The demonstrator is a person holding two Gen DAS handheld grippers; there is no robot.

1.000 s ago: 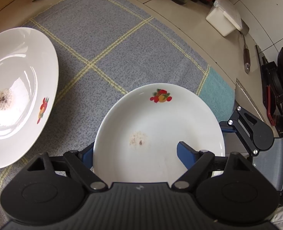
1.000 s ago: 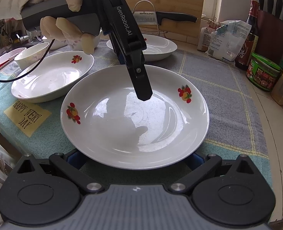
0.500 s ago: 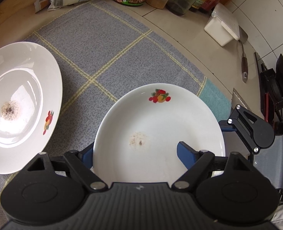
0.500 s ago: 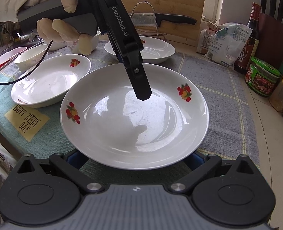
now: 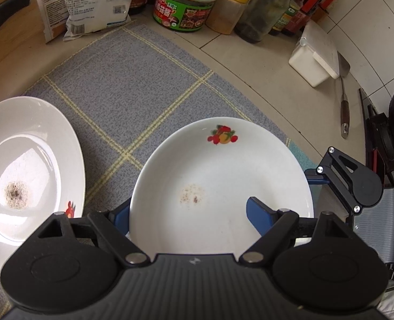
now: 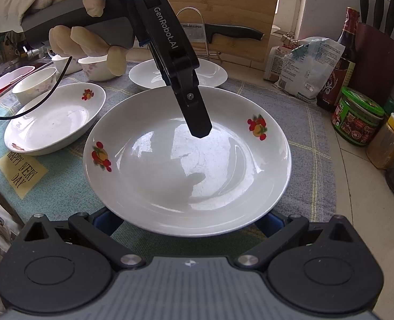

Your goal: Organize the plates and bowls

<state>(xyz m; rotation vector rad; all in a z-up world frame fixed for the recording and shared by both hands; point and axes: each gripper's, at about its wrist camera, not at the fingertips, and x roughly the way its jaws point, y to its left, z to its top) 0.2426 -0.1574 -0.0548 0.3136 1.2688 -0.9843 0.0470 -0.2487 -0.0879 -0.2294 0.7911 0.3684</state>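
Observation:
A white plate with fruit decals [image 5: 223,176] [image 6: 188,165] is held above the grey mat. My left gripper [image 5: 188,210] is shut on its rim, one blue finger [image 5: 258,216] over the inside and the other beneath. My right gripper [image 6: 186,221] has its fingers under the plate's near rim; its grip is hidden. A second plate with a dark stain [image 5: 23,170] lies to the left on the mat; it also shows at the back in the right wrist view [image 6: 213,76]. A third plate [image 6: 55,117] and small bowls [image 6: 34,85] stand at the left.
Jars, bottles and bags [image 5: 186,2] line the back of the counter. A white box [image 5: 317,56] and a spatula [image 5: 343,101] lie at the right beside a stove [image 5: 389,160]. A knife block [image 6: 378,61] and a cutting board with a knife [image 6: 231,30] stand behind.
The held plate has moved with both grippers towards the jars at the counter's back. The stained plate has slid lower and left in the left wrist view.

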